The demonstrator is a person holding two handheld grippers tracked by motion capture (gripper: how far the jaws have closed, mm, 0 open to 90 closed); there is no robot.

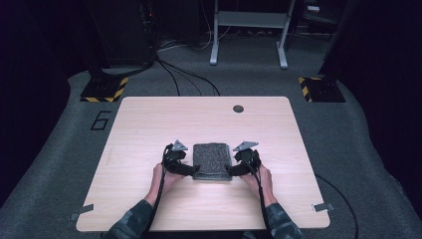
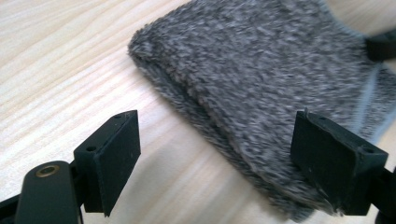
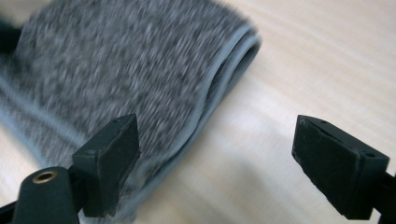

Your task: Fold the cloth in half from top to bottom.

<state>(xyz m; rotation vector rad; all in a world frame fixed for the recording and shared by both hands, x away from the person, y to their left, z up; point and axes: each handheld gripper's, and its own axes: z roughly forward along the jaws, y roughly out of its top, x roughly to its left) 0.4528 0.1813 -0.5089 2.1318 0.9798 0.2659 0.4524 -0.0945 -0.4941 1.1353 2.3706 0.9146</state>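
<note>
A folded grey fleecy cloth [image 1: 212, 161] lies flat on the wooden table [image 1: 149, 124], near its middle. My left gripper [image 1: 193, 172] is at the cloth's near left corner, jaws wide apart; in the left gripper view the cloth [image 2: 261, 84] lies ahead with its near edge by the right pad [image 2: 334, 163], unpinched. My right gripper [image 1: 230, 172] is at the near right corner, open too. In the right gripper view the cloth's piped edge [image 3: 219, 88] runs beside the left pad [image 3: 109, 163], and bare wood lies between the jaws.
A dark round hole [image 1: 238, 108] is set in the table near its far edge. Tape tabs [image 1: 323, 206] mark the near corners. Beyond the table are cables on grey carpet, hazard-striped bases [image 1: 105, 89] and a white frame [image 1: 249, 30].
</note>
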